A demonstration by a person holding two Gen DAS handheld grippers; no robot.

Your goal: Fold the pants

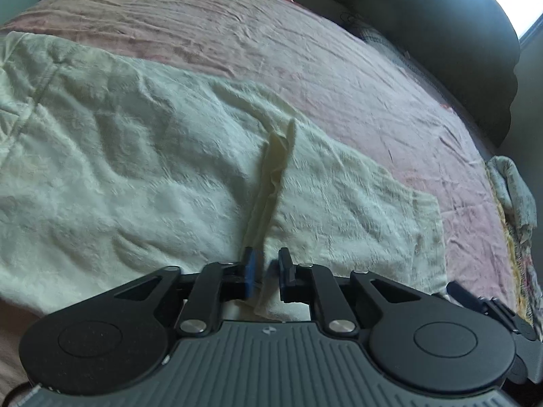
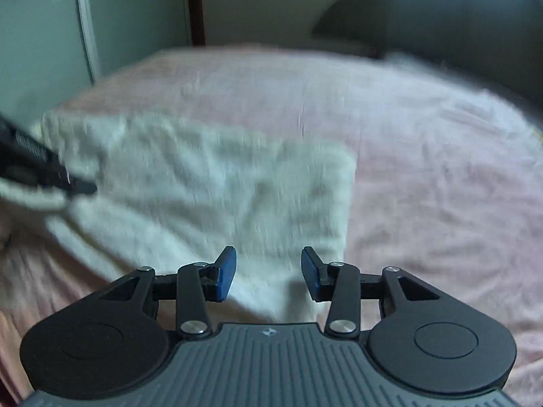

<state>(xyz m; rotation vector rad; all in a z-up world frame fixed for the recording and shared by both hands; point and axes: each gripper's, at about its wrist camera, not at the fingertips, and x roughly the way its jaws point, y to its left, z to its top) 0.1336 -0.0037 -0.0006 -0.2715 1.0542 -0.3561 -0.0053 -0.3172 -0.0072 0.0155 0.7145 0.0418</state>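
Observation:
Cream-white crinkled pants (image 1: 152, 156) lie spread on the pink bedsheet (image 1: 305, 51). My left gripper (image 1: 268, 273) is at their near edge with its jaws narrowly apart; a raised ridge of the fabric (image 1: 271, 176) runs up from between the fingers, so it looks pinched. In the right wrist view the pants (image 2: 210, 183) are blurred and end in a straight hem at the right. My right gripper (image 2: 268, 273) is open and empty just above their near edge. The left gripper (image 2: 37, 166) shows at the left edge of that view, on the pants.
A dark headboard or pillow (image 1: 451, 34) runs along the far right of the bed. A patterned cloth (image 1: 512, 190) lies at the bed's right edge. A pale cupboard door (image 2: 44, 34) stands beyond the bed at left. Bare pink sheet (image 2: 441, 176) lies right of the pants.

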